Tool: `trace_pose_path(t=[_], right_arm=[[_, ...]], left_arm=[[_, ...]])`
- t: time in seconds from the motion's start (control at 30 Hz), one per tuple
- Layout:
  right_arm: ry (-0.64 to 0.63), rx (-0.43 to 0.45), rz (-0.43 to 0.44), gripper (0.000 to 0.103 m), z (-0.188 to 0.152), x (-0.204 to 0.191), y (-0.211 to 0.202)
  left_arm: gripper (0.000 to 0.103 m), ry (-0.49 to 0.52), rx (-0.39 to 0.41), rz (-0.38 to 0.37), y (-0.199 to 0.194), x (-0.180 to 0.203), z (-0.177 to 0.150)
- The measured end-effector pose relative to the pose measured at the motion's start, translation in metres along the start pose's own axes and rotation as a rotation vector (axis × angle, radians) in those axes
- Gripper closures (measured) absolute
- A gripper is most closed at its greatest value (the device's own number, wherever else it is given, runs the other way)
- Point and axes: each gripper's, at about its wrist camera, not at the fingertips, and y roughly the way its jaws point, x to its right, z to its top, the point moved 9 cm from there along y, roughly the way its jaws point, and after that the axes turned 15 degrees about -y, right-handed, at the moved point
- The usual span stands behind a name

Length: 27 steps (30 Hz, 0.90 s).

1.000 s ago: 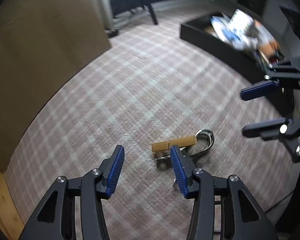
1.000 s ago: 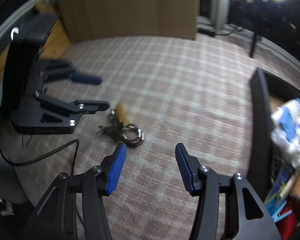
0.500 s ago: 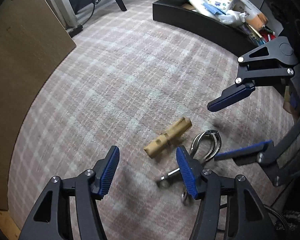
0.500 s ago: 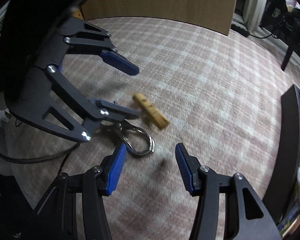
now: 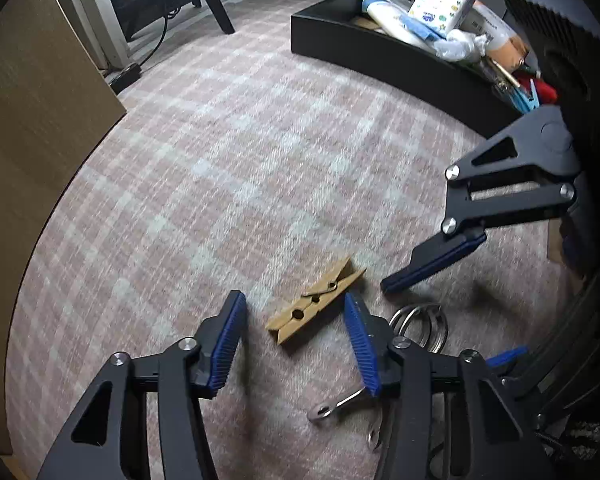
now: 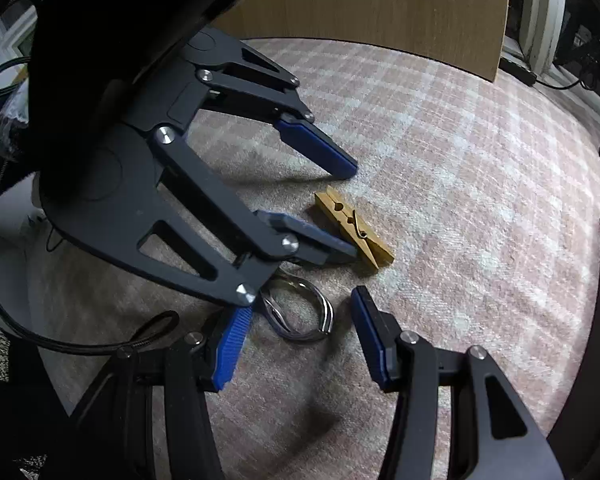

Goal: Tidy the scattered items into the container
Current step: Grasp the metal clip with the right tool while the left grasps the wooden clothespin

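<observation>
A tan wooden clothespin [image 5: 315,300] and a silver metal ring [image 6: 298,312] are set against a carpet [image 5: 236,168] checked in dusty pink and pale grey. Blue ribbed pads [image 5: 226,344] are carried on black claw arms. A white, colour-dotted packet [image 5: 440,2] is seen in the black container [image 5: 380,60].

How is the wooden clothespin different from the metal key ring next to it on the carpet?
The clothespin is tan wood, straight and blocky; the key ring is shiny metal, round and open in the middle. The clothespin lies between the left tongs, whose jaws are closing; the key ring lies between the right tongs. Both lie flat on the carpet.
</observation>
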Motion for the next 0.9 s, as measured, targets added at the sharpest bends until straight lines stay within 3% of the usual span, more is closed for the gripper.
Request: trace_pose_path(t=[0.13,0.23,0.37,0.57,0.9], right_arm=[[-0.025,-0.002,-0.047,0.067,-0.005,-0.003,-0.003],[-0.026,0.0,-0.06,0.074,-0.008,-0.006,-0.006],[-0.023,0.0,-0.071,0.074,-0.011,-0.008,-0.009],[-0.043,-0.001,-0.089,0.074,-0.012,-0.012,-0.013],[-0.015,0.089,-0.172,0.075,-0.004,-0.007,-0.032]], left_arm=[[0.066,0.003,0.017,0.014,0.008,-0.003,0.021],[0.08,-0.026,0.024,0.012,0.007,-0.001,0.023],[0.09,-0.067,0.044,0.039,0.003,-0.007,0.009],[0.091,-0.152,0.063,0.092,0.003,-0.027,0.0],[0.092,-0.318,0.113,0.147,-0.017,-0.054,-0.032]])
